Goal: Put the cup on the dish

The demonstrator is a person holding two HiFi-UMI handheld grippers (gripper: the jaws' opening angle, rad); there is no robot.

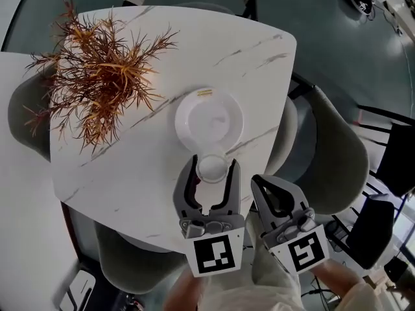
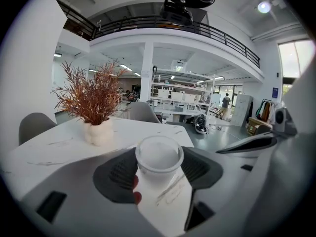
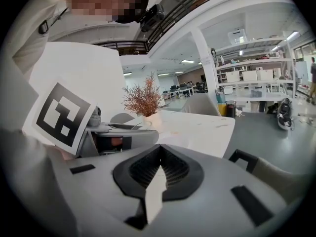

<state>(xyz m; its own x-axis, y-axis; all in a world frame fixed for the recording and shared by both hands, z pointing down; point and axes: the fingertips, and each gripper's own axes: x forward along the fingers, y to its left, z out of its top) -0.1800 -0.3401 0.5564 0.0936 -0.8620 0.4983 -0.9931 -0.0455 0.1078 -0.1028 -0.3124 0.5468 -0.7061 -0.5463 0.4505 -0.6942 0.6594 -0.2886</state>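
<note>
One frosted round cup [image 1: 213, 169] pinched in left gripper [image 1: 212, 164] jaws (beside glossy white dish [image 1: 209, 119]) — right gripper [image 1: 260, 183] jaws together.

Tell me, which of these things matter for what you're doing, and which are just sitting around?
In the job: cup, dish, left gripper shut on the cup.
Just around: plant, chair, right gripper, shut and empty.

Open-plan workshop hall, railed mezzanine [image 2: 163, 24] high above the jaws, storage shelves [image 2: 174, 89] and workbenches [image 2: 183, 110] far beyond them, marble-topped table [image 2: 49, 148] beneath, grey chair [image 2: 32, 127] left, dried plant [image 2: 91, 95] ahead
</note>
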